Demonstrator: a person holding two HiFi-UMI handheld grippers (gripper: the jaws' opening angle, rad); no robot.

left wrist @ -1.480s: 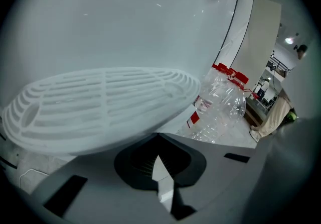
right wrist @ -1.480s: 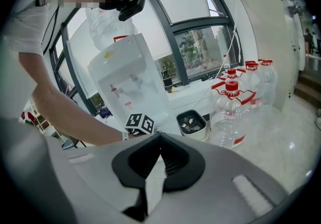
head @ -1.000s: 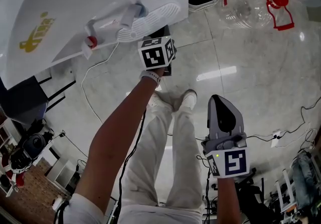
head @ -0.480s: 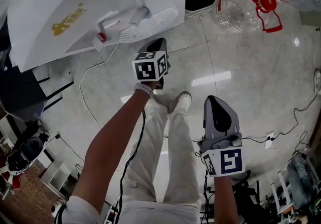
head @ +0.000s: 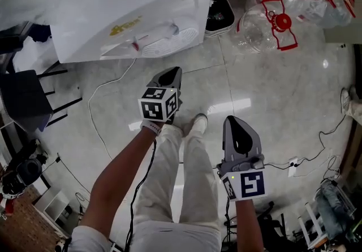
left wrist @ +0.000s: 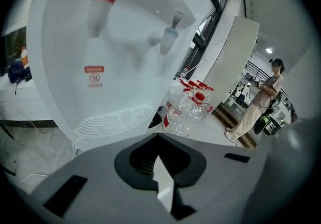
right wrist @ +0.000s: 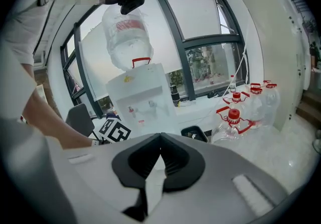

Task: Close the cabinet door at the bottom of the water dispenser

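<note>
Plainly, this is the approach step. The tall white plastic water dispenser (head: 141, 8) stands at the far left on the pale glossy tiled floor (head: 271, 92), and its bottom cabinet door shows in no view. The dispenser's overhanging front hides the door from the head view, and the gripper bodies cover it in the 2 gripper views, so whether it hangs open cannot be told.

The left gripper (head: 171, 73) hovers just in front of the white slotted drip tray (head: 164, 44), jaws pressed together on nothing. The right gripper (head: 236, 121) hangs nearer and to the right, well apart from the dispenser, its jaws likewise together and empty. Clear empty water bottles with red handles (head: 266, 25) lie at the far right.

The next move likely calls for lowering the left gripper below the tray and pushing the door flush with the closed jaws.
</note>
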